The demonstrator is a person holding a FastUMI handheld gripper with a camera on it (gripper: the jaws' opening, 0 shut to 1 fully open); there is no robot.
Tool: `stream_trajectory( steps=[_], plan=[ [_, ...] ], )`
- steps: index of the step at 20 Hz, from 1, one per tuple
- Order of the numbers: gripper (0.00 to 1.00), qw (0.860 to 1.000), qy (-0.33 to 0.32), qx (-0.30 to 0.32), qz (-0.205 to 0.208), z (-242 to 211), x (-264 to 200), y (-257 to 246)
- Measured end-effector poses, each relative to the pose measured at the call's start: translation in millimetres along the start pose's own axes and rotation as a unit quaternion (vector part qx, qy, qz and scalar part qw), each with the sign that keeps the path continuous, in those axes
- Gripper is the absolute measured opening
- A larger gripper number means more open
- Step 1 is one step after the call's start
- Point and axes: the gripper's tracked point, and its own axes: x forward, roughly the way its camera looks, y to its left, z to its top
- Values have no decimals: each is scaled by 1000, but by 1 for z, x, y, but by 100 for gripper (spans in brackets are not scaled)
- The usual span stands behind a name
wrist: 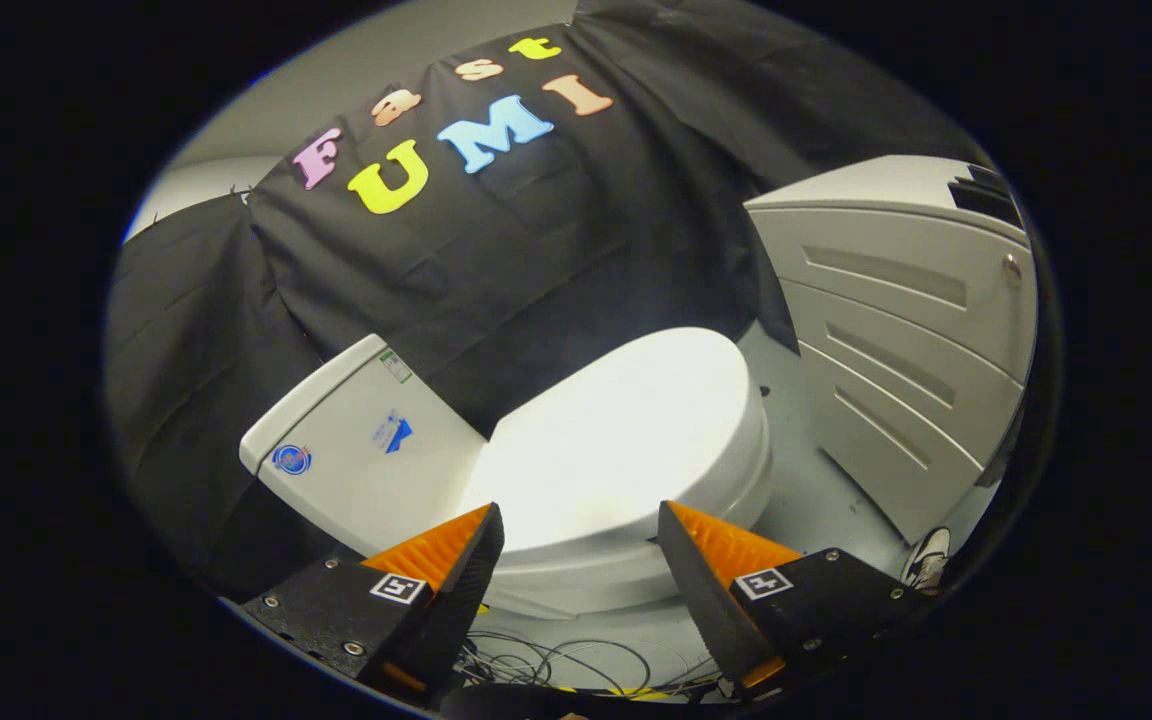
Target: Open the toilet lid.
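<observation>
A white toilet stands ahead of my fingers with its lid (626,440) down flat over the bowl. Its white tank (356,450), carrying small stickers, sits to the left of the lid against the black cloth wall. My gripper (581,530) hovers above the near side of the lid, open, with a wide gap between the two fingers and nothing held. The lid's near rim shows through that gap, some way beyond the fingertips.
A white cabinet with several drawers (896,330) stands to the right of the toilet. A shoe (928,560) rests on the grey floor beside the cabinet. Loose cables (556,660) lie on the floor below the fingers.
</observation>
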Motion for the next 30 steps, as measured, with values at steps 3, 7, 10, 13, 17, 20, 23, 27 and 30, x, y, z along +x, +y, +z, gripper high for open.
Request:
stream_trajectory(
  steps=[3, 7, 10, 13, 17, 20, 23, 27, 30],
  plan=[
    [96, 999, 22, 14, -24, -16, 7, -23],
    [96, 996, 35, 63, -45, -32, 12, -46],
    [95, 994, 40, 87, -44, -36, 17, -57],
    [93, 992, 39, 111, -49, -34, 26, -73],
    [87, 981, 32, 190, -32, -36, 40, -83],
    [78, 970, 33, 238, -18, -46, 52, -86],
    [66, 963, 30, 266, 0, -50, 58, -82],
    [54, 954, 16, 298, -1, -46, 68, -84],
    [34, 953, 10, 302, -7, -48, 70, -91]
  ],
)
